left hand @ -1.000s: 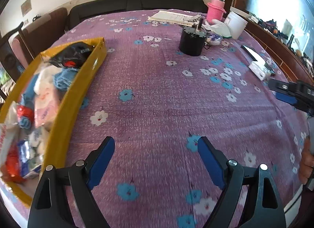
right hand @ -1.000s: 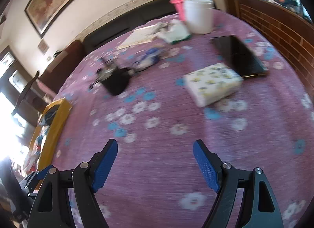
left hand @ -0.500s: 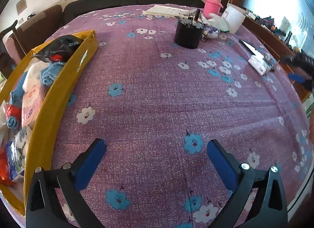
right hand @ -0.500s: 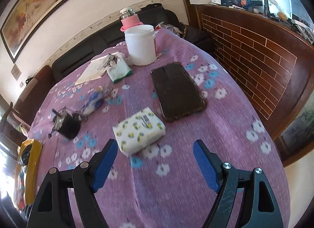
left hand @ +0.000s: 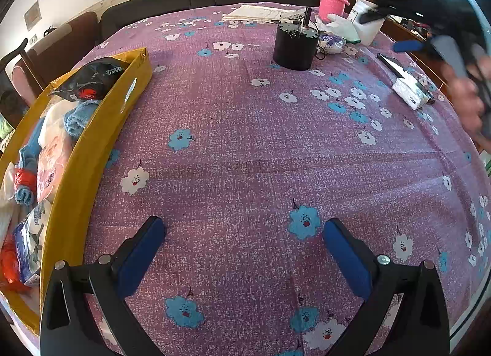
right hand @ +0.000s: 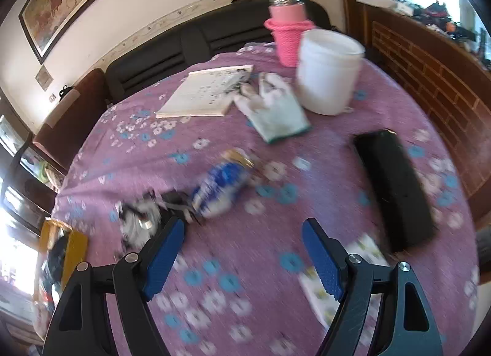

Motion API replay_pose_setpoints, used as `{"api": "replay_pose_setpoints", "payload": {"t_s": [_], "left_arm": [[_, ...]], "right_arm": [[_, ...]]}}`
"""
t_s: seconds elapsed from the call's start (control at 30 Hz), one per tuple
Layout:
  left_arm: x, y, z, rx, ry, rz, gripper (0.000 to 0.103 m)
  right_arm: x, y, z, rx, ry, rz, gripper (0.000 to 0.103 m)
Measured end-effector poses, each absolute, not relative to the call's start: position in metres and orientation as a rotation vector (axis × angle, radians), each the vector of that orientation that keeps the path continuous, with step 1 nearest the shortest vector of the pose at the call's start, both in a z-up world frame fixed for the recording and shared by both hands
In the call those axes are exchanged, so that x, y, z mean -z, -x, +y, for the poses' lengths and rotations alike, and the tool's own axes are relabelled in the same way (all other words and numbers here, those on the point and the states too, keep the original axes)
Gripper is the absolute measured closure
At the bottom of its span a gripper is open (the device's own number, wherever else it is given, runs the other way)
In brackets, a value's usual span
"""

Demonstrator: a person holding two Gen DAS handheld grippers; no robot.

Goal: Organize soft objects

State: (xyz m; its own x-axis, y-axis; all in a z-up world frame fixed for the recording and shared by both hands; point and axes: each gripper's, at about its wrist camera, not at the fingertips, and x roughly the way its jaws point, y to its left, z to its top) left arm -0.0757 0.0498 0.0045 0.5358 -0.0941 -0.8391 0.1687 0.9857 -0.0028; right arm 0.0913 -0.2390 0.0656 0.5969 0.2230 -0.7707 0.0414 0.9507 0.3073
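A yellow tray (left hand: 92, 153) at the left holds several soft packs, blue cloths and a black bag (left hand: 89, 78). My left gripper (left hand: 242, 233) hangs open and empty over bare purple cloth beside it. My right gripper (right hand: 244, 233) is open and empty above the far right of the table, over a blue-and-white soft pack (right hand: 221, 187), and appears in the left wrist view (left hand: 408, 46) in a blurred hand (left hand: 466, 101). A white glove (right hand: 271, 110) lies beyond. A patterned tissue pack (right hand: 334, 282) sits under the right finger, also seen as the tissue pack (left hand: 409, 93) far right.
A black cup (left hand: 294, 46) with a cable, a black phone (right hand: 396, 190), a white tub (right hand: 328, 70), a pink-sleeved bottle (right hand: 287, 31) and an open booklet (right hand: 208, 92) stand at the far end. The table edge (left hand: 472, 310) runs at the right, with a brick-faced ledge (right hand: 429, 74) past it.
The left jaws widened and stayed over the same cloth. The right gripper swept toward the far end, past the tissue pack and phone, so the blue pack and glove now lie ahead.
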Motion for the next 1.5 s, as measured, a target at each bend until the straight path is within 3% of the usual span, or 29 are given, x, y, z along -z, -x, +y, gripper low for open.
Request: {"api": "replay_pose_setpoints", "payload": {"t_s": [0.43, 0.53, 0.6, 0.8, 1.27, 1.33, 1.4, 1.5], "left_arm": [[-0.004, 0.077, 0.049, 0.156, -0.081, 0.991, 0.0], [-0.005, 0.076, 0.049, 0.155, -0.082, 0.992, 0.0], [-0.005, 0.076, 0.049, 0.155, -0.083, 0.992, 0.0], [-0.005, 0.076, 0.049, 0.155, -0.082, 0.992, 0.0], [-0.005, 0.077, 0.049, 0.155, -0.083, 0.992, 0.0], [-0.005, 0.077, 0.049, 0.155, -0.083, 0.992, 0.0], [-0.004, 0.077, 0.049, 0.153, -0.085, 0.993, 0.0], [-0.004, 0.077, 0.049, 0.152, -0.087, 0.993, 0.0]], "right_arm": [[-0.022, -0.169, -0.229, -0.063, -0.402, 0.982, 0.022], [-0.013, -0.174, -0.227, -0.082, -0.415, 1.01, 0.038], [-0.009, -0.174, -0.226, -0.106, -0.421, 1.023, 0.055], [-0.014, -0.155, -0.223, -0.136, -0.401, 1.012, 0.061], [-0.007, -0.031, -0.209, -0.396, -0.314, 1.119, 0.06], [-0.012, -0.014, -0.217, -0.456, -0.352, 1.11, 0.056], [-0.023, -0.005, -0.23, -0.437, -0.35, 1.058, 0.039], [-0.046, 0.001, -0.256, -0.287, -0.292, 0.936, 0.027]]}}
